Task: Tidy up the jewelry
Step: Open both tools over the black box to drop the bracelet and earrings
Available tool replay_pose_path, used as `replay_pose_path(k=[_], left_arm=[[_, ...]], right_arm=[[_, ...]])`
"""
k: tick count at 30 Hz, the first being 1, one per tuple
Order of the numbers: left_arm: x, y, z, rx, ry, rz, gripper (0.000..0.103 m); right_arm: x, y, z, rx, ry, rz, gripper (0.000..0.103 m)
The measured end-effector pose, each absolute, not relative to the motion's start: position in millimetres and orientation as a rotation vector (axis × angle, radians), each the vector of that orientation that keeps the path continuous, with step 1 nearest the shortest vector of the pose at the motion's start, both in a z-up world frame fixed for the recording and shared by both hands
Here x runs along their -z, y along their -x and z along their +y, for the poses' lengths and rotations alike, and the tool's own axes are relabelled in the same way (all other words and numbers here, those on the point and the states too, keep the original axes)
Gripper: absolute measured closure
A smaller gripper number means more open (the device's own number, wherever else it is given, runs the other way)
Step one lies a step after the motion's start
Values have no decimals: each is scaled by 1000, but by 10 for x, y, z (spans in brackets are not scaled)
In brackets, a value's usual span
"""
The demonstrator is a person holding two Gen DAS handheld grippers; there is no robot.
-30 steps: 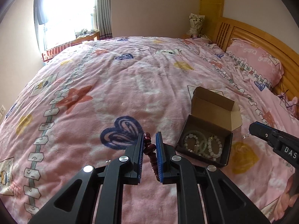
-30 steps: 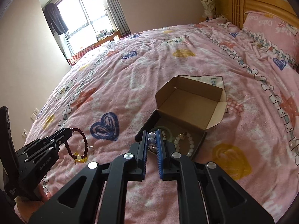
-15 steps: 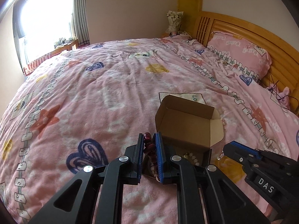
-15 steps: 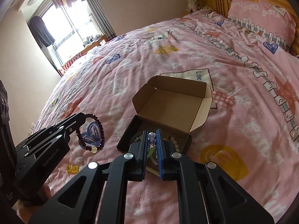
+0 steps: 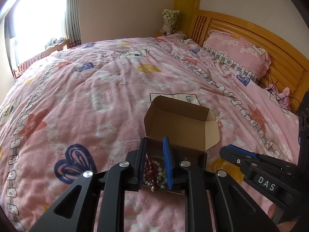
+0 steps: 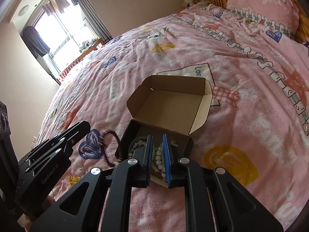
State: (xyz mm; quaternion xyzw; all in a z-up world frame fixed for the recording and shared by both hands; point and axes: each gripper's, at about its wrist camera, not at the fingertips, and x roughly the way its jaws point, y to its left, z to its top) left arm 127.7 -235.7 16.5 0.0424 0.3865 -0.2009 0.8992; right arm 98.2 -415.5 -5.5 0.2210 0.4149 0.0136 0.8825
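Note:
An open cardboard box (image 5: 181,123) (image 6: 170,106) lies on the pink bedspread with its lid folded back. My left gripper (image 5: 154,145) is open over the box's near left edge. The dark red bead bracelet (image 5: 150,168) hangs loose between its fingers, and in the right wrist view it (image 6: 114,145) drapes over the box's left wall. My right gripper (image 6: 157,141) is open just above the box. A white bead bracelet (image 6: 159,162) lies in the box below it, beside other pale bead bracelets (image 6: 137,144).
The pink patterned bedspread (image 5: 96,96) fills both views. A pink pillow (image 5: 237,52) and wooden headboard (image 5: 251,31) are at the far right. A small yellow trinket (image 6: 74,178) lies on the bedspread left of the box. A window (image 5: 36,23) is at the far left.
Both grippers have opened. The left one moved to the box and let go of the red bracelet. The right one let go of the white bead bracelet into the box.

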Motion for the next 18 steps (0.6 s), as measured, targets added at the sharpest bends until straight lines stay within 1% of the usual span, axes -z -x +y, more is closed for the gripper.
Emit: replay_pose_path(k=[2, 7, 8, 9, 11, 18], left_arm=[[-198, -1218, -2304, 399, -93, 787, 65], [-287, -1025, -2014, 365, -64, 771, 65], [-302, -978, -1918, 354, -47, 767, 63], [-307, -947, -1837, 344, -36, 767, 58], [-313, -869, -1618, 303, -5, 762, 53], [-191, -685, -889, 177, 87, 761, 53]], right_arm=[[17, -950, -4148, -25, -457, 855, 90], [-32, -921, -3975, -53, -411, 858, 90], [-32, -923, -3914, -62, -401, 864, 90], [-30, -926, -3858, -72, -396, 869, 90], [-37, -941, -3702, -101, -385, 874, 90], [-108, -983, -3066, -200, -325, 876, 90]])
